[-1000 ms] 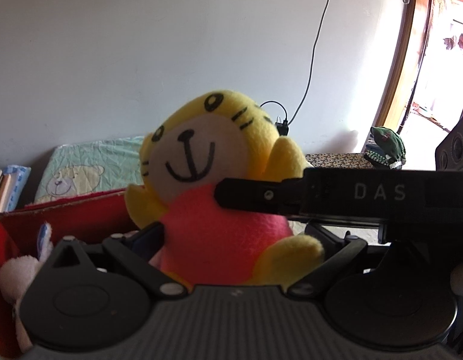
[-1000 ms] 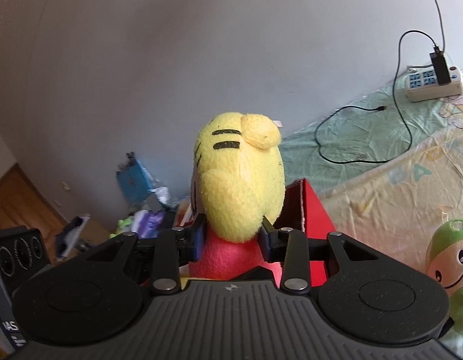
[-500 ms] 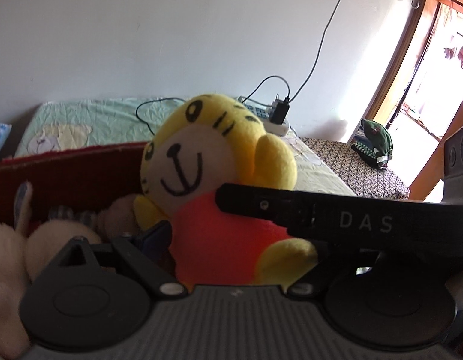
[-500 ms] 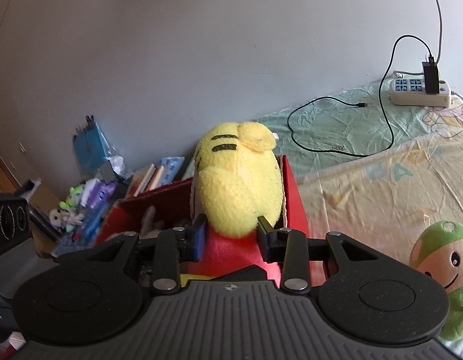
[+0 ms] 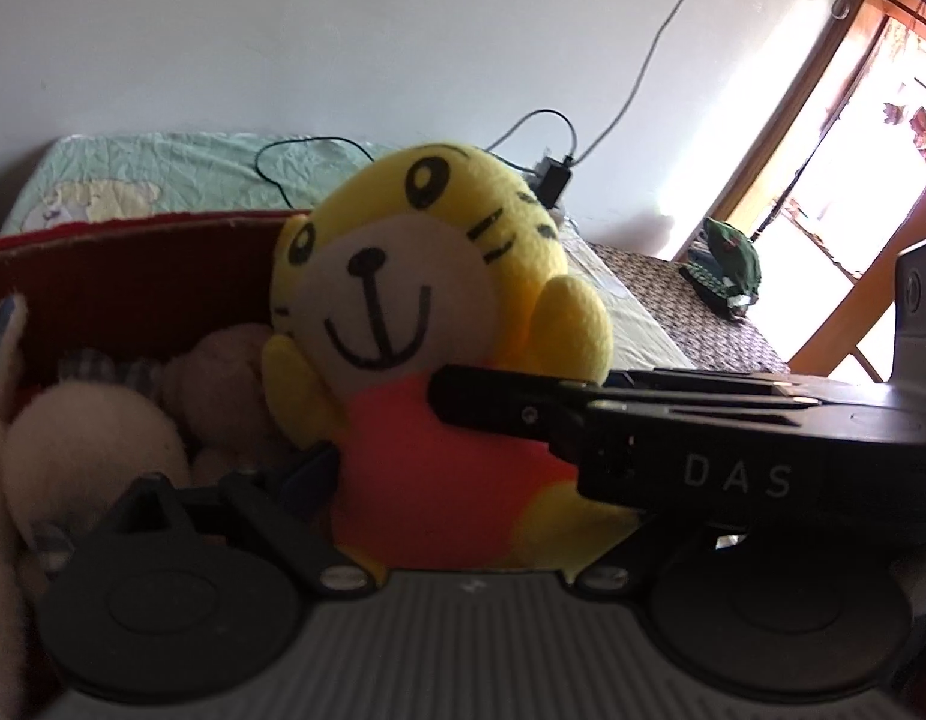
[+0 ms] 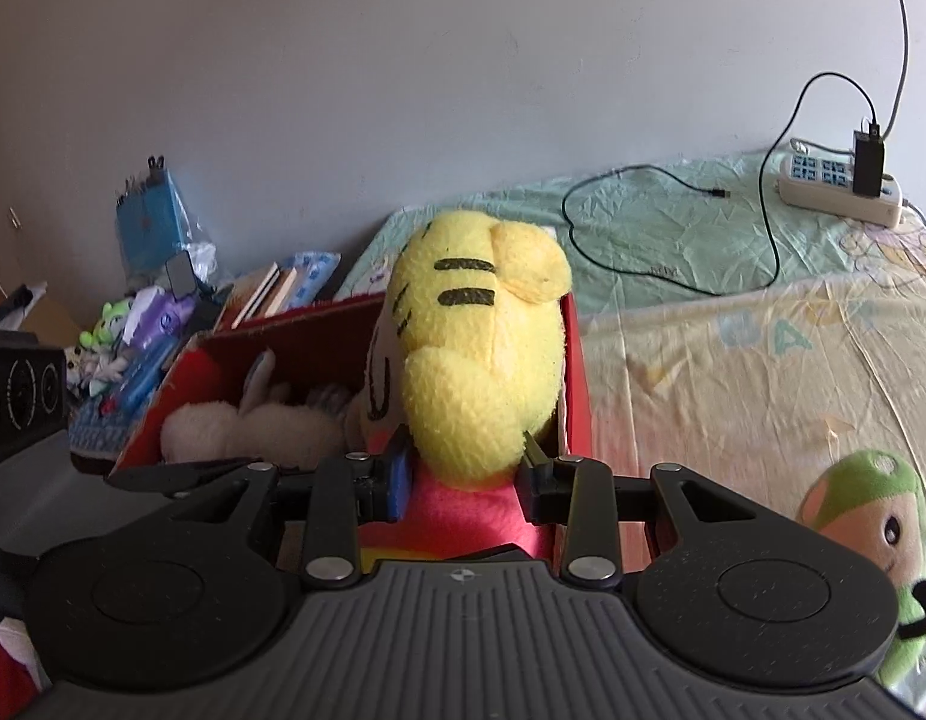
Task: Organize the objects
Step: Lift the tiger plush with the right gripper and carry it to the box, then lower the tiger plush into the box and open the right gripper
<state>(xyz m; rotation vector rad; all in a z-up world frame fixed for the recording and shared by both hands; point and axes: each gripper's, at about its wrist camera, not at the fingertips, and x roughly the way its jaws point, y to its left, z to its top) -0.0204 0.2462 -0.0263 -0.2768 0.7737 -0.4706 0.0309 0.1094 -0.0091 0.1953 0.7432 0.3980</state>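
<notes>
A yellow tiger plush (image 5: 402,300) with a pink body hangs over the right end of a red box (image 5: 132,276). My left gripper (image 5: 463,480) is shut on its pink body from the front; only the blue-padded left finger shows, the other is hidden behind my right gripper's black finger (image 5: 499,408). In the right wrist view my right gripper (image 6: 463,474) is shut on the tiger plush (image 6: 481,360) from its side, just below the head. Inside the red box (image 6: 574,360) lie a white plush (image 6: 222,426) and a brown bear (image 5: 222,384).
The box stands on a bed with a printed sheet (image 6: 733,372). A green-capped plush (image 6: 865,516) lies on the sheet at right. A power strip (image 6: 835,189) with cables sits by the wall. Books and clutter (image 6: 162,312) are left of the box. A doorway (image 5: 853,180) is far right.
Both grippers have come down with the tiger plush toward the red box. The box's inside and its plush toys have come into view.
</notes>
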